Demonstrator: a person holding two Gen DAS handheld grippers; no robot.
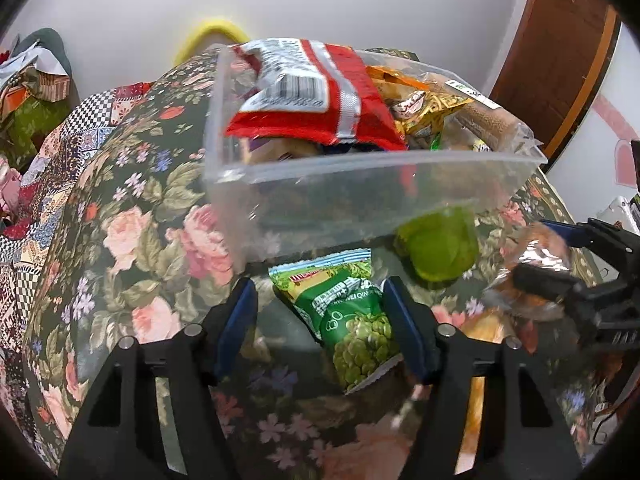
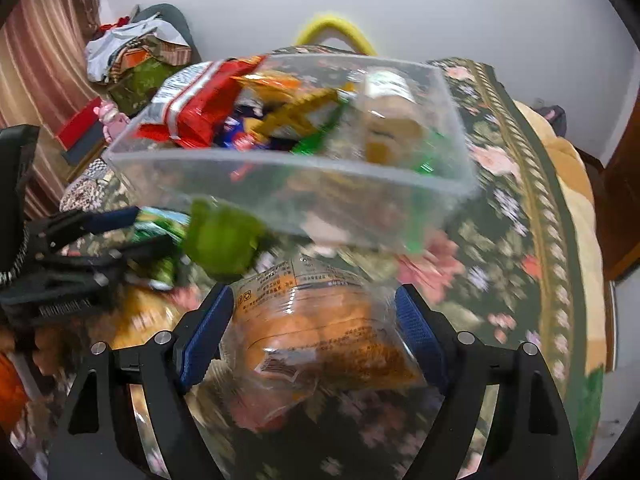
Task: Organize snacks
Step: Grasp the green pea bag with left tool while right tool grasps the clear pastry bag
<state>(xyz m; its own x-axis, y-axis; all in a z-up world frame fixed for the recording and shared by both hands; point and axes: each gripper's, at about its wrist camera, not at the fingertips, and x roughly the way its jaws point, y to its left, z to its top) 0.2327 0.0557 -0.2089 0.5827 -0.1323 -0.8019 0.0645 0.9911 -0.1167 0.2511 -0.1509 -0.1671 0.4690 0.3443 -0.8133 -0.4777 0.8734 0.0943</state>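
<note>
The clear plastic box (image 1: 360, 184) stands on the flowered cloth (image 1: 120, 240) and is the landmark here. Inside it lie many snacks, with a red and silver bag (image 1: 316, 92) on top at its left side and a yellow packet (image 1: 432, 110) to the right of that bag. Just in front of the box, the left gripper (image 1: 320, 312) has its 2 fingers spread wide around a green pea packet (image 1: 352, 320); the right finger seems to touch the packet, the left finger stands apart from it. Beside this packet, near the front wall of the box, sits a small green cup (image 1: 440, 248). Also in front of the box, more to its right side, the right gripper (image 2: 316, 328) has its fingers wide on both sides of a clear bag of orange-brown bread (image 2: 320, 336); I cannot tell if the pads press it, because the picture is blurred. Behind the box a yellow curved handle (image 2: 336, 26) shows against the white wall (image 2: 480, 8).
</note>
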